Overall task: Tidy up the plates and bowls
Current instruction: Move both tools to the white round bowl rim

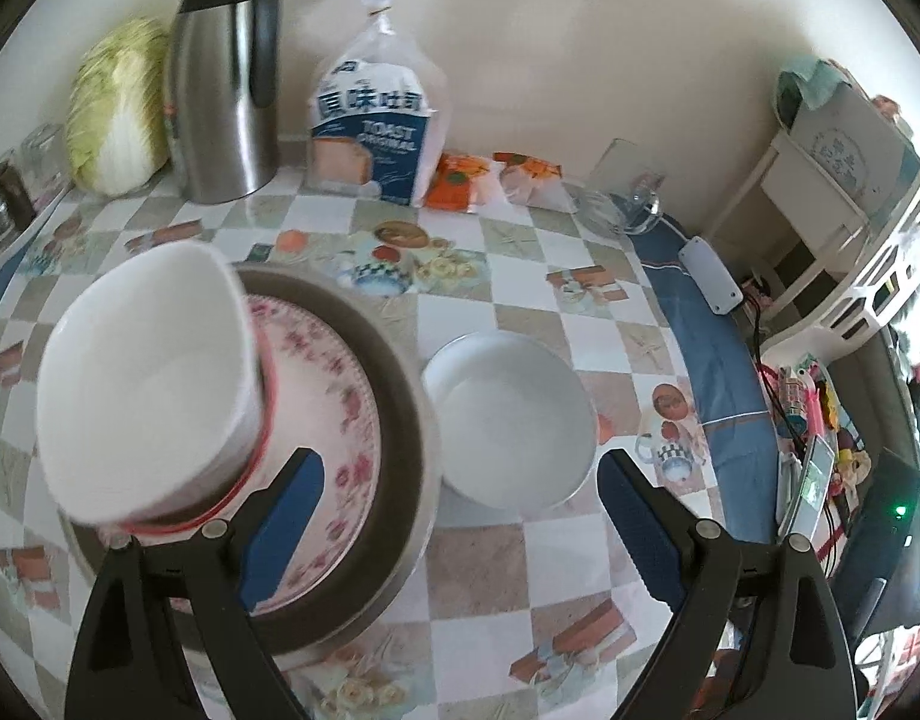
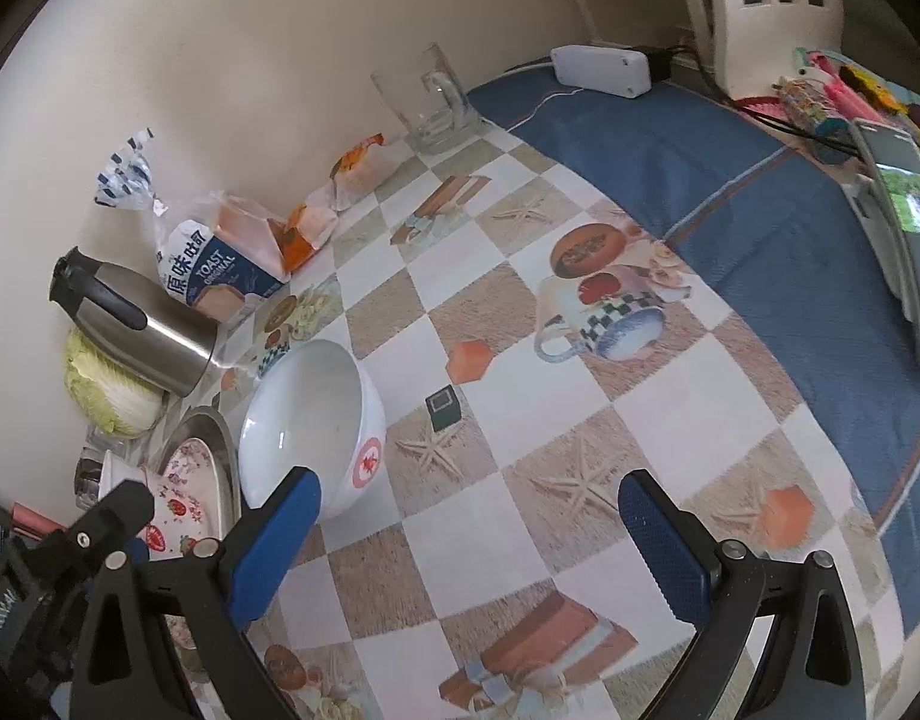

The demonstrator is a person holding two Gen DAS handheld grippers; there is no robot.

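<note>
Left gripper [image 1: 460, 516] has its jaws wide apart, and the white bowl [image 1: 511, 420] sits lower centre of the frame, just above the gap. Right gripper [image 2: 469, 546] is spread wide too, same bowl by its left finger, nothing held.

Soft daylight fills the room, even and fairly bright, with only faint shadows on the tablecloth [image 1: 520, 240]. The steel flask [image 1: 225, 78] carries a long pale glare stripe. Both views bulge like a fisheye, edges bending into black corners. The nearest white bowl [image 1: 141, 384] in the left view is smeared with blur; the far wall looks hazy.
</note>
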